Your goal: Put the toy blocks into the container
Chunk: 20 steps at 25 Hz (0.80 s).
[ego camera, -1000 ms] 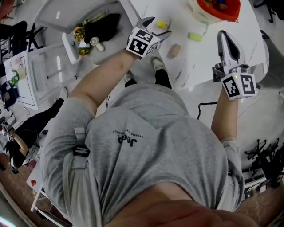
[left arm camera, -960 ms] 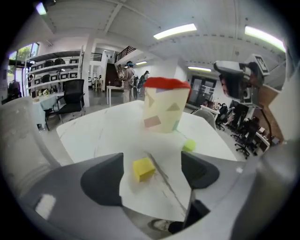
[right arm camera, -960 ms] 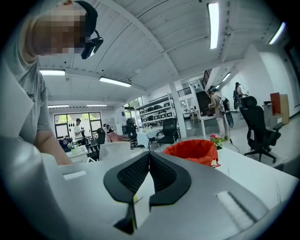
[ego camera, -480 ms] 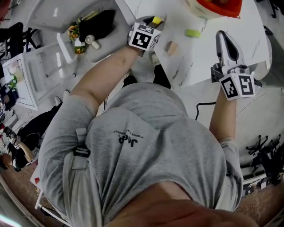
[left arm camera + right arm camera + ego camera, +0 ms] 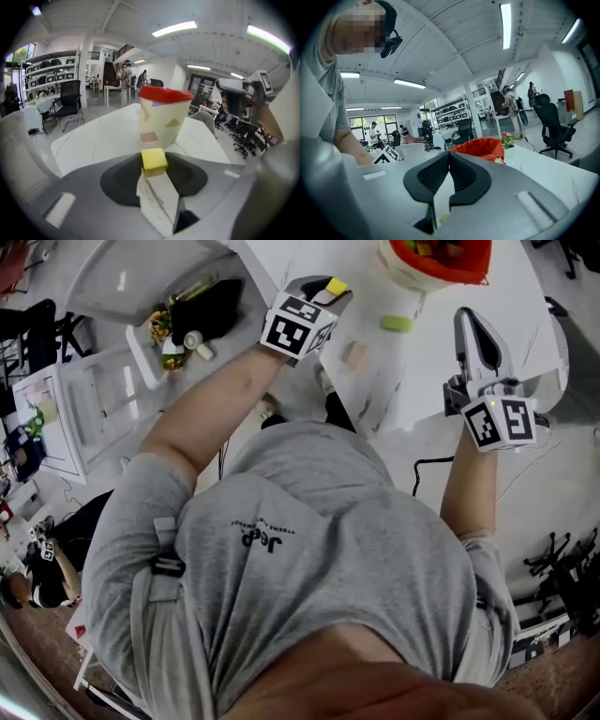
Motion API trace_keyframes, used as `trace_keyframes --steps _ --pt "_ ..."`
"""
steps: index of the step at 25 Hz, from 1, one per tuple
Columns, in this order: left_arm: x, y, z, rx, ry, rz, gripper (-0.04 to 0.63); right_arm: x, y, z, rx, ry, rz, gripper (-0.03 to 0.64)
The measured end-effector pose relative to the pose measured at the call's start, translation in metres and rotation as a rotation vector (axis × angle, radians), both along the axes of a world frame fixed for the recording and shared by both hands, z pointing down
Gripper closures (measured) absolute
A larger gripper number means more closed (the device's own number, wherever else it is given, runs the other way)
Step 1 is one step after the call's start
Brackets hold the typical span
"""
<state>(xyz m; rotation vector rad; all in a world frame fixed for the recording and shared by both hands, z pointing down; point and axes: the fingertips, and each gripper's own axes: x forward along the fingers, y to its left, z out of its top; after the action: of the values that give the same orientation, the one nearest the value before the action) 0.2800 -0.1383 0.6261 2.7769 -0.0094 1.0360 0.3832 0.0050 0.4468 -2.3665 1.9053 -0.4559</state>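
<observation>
Here, the person, in a grey T-shirt, fills the lower and middle part of the head view, with both forearms reaching toward the top of the frame. The white counter occupies the upper right of that view.

The container, cream-walled with a red-orange rim, stands on the counter at the top edge, right of centre. In the left gripper view it stands upright at the centre of the frame, directly beyond the gripper's tips.

The left gripper sits at upper centre of the head view, to the left of the container and apart from it. Its fingers have just been closing and are clamped on the yellow block, which sits between their tips, raised off the counter.

The right gripper is at the right of the head view, below and to the right of the container, above the counter's right part. In its own view its fingers meet at the tips with nothing between them.

The green block lies on the counter just below the container. The tan block lies lower left of the green one, near the counter's edge. Both lie apart from either gripper.
</observation>
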Motion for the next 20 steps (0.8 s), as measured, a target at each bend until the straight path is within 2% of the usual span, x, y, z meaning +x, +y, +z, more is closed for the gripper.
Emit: trace_keyframes --steps 11,15,20 --pt "0.087 0.001 -0.12 0.03 0.168 0.08 0.385 0.032 0.014 -0.032 0.058 0.039 0.004 0.612" --pt "0.123 0.003 -0.143 0.048 0.191 0.103 0.385 0.048 0.022 -0.037 0.055 0.046 0.031 0.612" --pt "0.158 0.015 -0.148 0.065 0.166 0.155 0.385 0.062 0.034 -0.039 0.063 0.04 0.06 0.612"
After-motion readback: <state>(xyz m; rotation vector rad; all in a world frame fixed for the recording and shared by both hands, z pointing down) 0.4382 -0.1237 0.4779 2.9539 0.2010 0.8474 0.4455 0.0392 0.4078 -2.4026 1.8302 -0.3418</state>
